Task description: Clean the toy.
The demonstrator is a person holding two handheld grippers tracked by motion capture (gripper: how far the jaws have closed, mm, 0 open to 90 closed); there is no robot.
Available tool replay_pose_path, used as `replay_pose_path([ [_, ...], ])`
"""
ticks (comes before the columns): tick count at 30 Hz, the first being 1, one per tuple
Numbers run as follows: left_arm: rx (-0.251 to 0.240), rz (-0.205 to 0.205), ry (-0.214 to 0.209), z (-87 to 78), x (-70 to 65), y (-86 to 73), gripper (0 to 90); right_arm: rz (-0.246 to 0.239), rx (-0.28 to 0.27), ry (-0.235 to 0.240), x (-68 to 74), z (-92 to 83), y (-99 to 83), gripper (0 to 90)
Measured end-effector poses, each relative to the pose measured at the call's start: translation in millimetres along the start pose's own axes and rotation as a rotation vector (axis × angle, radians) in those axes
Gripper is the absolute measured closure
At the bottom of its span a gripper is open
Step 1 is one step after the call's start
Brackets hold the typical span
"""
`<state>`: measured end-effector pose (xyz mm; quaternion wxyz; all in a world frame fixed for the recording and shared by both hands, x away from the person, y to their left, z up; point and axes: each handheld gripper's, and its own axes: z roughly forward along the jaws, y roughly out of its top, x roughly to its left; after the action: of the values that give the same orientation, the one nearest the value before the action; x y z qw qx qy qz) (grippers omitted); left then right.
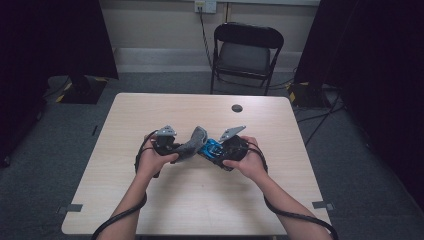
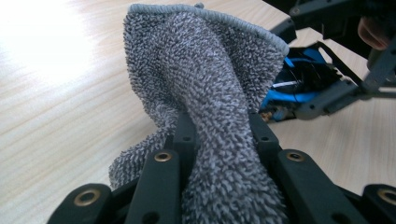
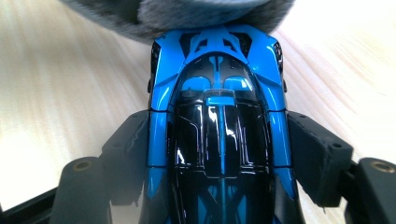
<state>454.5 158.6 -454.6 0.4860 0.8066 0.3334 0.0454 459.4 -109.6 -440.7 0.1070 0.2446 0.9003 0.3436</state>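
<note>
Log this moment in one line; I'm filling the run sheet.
left gripper: shut on grey cloth | right gripper: shut on blue toy car | cloth touches car

I see a grey terry cloth (image 2: 205, 88), thick-looped with a stitched hem, bunched and pinched at its lower part so its free end stands up in a folded peak above the desk (image 1: 150, 210). Against that peak rests one end of a toy car (image 3: 219, 116), glossy blue and black, low and sleek like a sports model, clamped by its sides and held off the surface. Both sit over the middle of the desk, nearer its near edge than its far one.
</note>
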Motion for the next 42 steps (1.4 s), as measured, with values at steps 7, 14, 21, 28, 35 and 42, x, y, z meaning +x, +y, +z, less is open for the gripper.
replay_pose_path([
  [7, 0.031, 0.029, -0.01, 1.4, -3.9, -9.4, 70.9, 0.032, 0.011, -0.03, -6.6, 2.3, -1.8, 28.3],
  [14, 0.081, 0.072, 0.031, 4.9, -6.9, -23.4, 70.1, 0.084, 0.005, -0.062, -20.5, 0.3, -7.7, 28.3],
  [21, 0.06, 0.087, 0.1, -6.3, -4.8, -26.1, 50.0, 0.09, -0.003, -0.068, -24.0, -4.9, -10.1, 28.2],
  [28, 0.064, 0.055, 0.119, -27.2, 3.6, -37.4, 44.0, 0.092, -0.014, -0.058, -20.3, -7.0, -7.1, 28.3],
  [35, 0.084, 0.057, 0.159, -46.0, 5.4, -48.9, 39.1, 0.079, -0.019, -0.051, -13.3, -6.3, -2.9, 28.3],
  [42, 0.168, 0.054, 0.157, -40.0, -0.5, -63.2, 53.0, 0.073, -0.029, -0.051, -10.1, -8.2, 4.3, 28.2],
])
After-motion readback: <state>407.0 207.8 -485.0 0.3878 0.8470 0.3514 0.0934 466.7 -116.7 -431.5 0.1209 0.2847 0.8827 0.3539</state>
